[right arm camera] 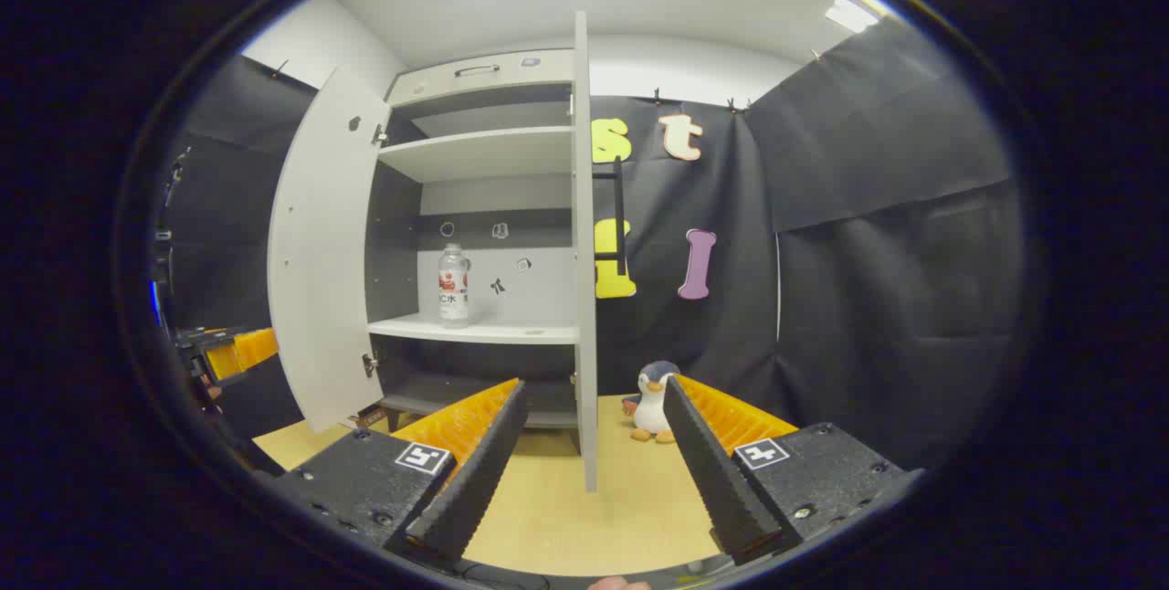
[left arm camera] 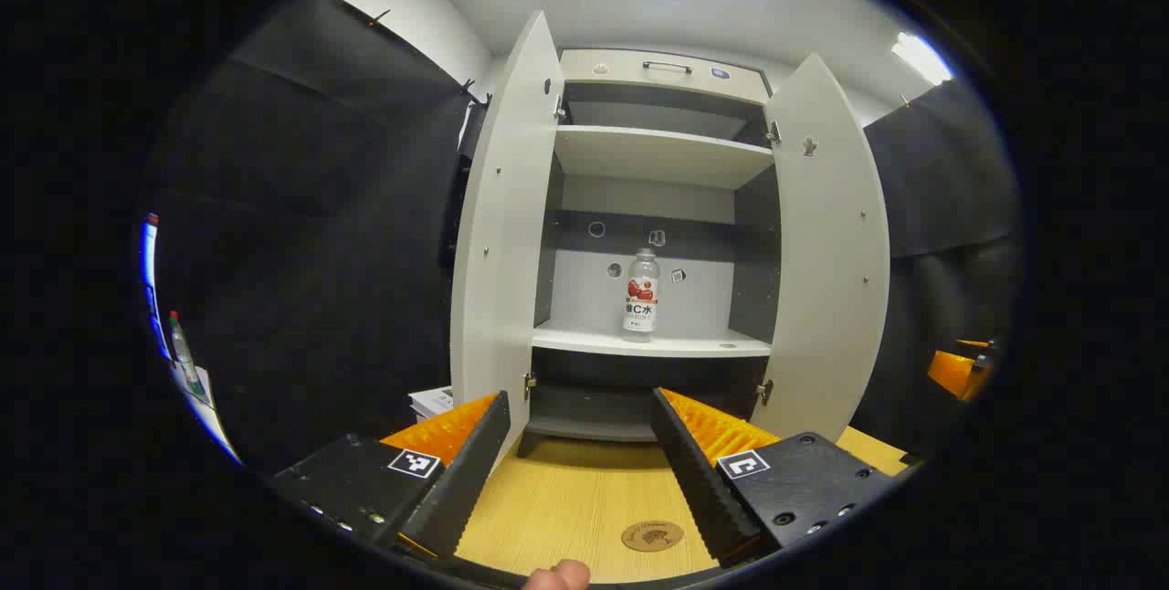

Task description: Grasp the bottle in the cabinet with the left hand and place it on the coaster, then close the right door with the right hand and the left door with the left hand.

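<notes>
The one clear plastic bottle with a red and white label (left arm camera: 641, 294) stands upright on the middle shelf (left arm camera: 694, 345) of the grey cabinet, straight ahead of the left tongs (left arm camera: 577, 444), which are wide open and empty. Right tongs (right arm camera: 592, 444) are open too, facing the right door's (right arm camera: 583, 243) edge. One round brown coaster (left arm camera: 652, 535) lies on the wooden desk (left arm camera: 566, 499); two doors, both open.

Both doors (left arm camera: 498, 225) swung wide, open passage to the bottle (left arm camera: 641, 291).
</notes>
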Demonstrator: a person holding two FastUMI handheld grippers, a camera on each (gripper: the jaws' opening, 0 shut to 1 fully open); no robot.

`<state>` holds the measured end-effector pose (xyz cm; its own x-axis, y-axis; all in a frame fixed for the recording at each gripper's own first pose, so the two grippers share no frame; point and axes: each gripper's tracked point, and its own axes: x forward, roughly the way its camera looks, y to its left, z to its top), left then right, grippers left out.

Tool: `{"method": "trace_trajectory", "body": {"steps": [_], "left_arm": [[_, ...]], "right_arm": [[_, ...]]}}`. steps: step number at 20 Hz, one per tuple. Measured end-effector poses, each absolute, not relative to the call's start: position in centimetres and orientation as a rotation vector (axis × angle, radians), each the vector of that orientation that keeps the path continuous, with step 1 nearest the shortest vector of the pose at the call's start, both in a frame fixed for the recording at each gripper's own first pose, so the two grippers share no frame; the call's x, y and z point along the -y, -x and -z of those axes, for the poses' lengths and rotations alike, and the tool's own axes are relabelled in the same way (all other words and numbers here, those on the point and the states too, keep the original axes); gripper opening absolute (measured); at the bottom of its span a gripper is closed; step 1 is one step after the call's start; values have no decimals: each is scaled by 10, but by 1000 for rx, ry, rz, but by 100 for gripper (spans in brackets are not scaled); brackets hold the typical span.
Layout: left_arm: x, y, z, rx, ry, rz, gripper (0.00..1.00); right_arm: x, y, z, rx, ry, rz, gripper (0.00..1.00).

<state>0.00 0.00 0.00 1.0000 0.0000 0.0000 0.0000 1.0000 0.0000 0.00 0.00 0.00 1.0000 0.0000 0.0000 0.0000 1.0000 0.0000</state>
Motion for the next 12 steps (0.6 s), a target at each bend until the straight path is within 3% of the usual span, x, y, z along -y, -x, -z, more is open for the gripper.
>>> {"method": "trace_trajectory", "body": {"steps": [1, 2, 4, 5, 12], "left_arm": [[0, -1, -2, 6, 2, 1, 99], [0, -1, -3, 10, 1, 1, 94], [0, -2, -2, 9, -1, 3, 99], [0, -2, -2, 7, -3, 7, 94], [2, -4, -2, 9, -16, 17, 94]], "right_arm": [[-2, 0, 1, -3, -6, -7, 98], [-3, -1, 1, -4, -13, -12, 98], [-9, 0, 2, -6, -22, -13, 98], [-12, -1, 3, -7, -26, -15, 98], [-14, -4, 3, -17, -29, -21, 98]]}}
